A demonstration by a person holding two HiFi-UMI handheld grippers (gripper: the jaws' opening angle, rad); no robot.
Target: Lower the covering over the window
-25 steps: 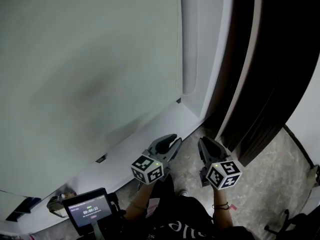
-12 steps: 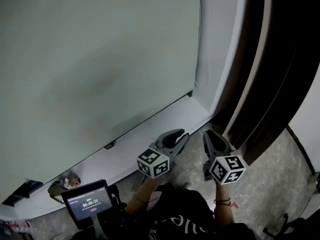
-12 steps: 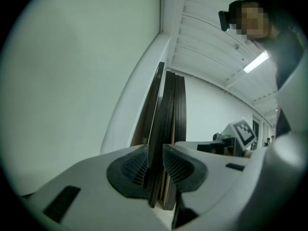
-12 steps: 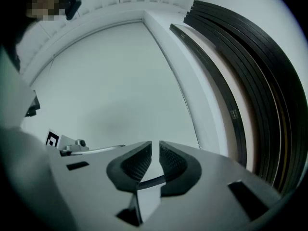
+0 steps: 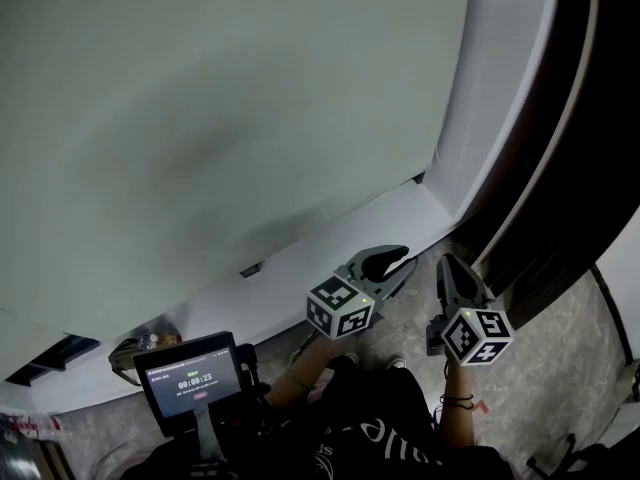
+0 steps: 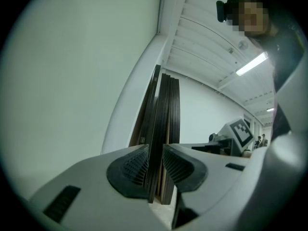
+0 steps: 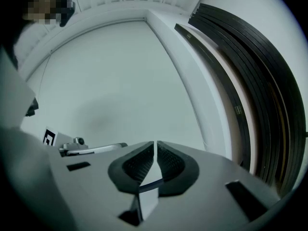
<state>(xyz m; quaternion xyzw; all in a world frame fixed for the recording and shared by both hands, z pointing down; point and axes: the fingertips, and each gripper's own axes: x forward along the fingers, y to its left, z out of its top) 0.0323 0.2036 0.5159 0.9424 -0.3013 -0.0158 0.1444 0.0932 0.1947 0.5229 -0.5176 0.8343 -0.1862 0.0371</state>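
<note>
A pale grey-green covering (image 5: 220, 118) fills the window down to the white sill (image 5: 300, 268); it also shows in the right gripper view (image 7: 110, 81). Both grippers hang low in front of the sill, side by side, touching nothing. My left gripper (image 5: 400, 260) points at the dark frame; its jaws (image 6: 155, 150) stand a narrow gap apart with nothing between them. My right gripper (image 5: 447, 265) has its pads (image 7: 155, 146) closed together, empty, aimed at the covering.
A dark ribbed door frame (image 5: 560, 168) rises right of the white window jamb (image 5: 490, 98). A small screen with a timer (image 5: 190, 378) sits at lower left. Speckled floor (image 5: 560, 348) lies at the right.
The window and sill have slid rightward and upward in the head view as the camera turned left. Both grippers sit a little further right and keep the same pose.
</note>
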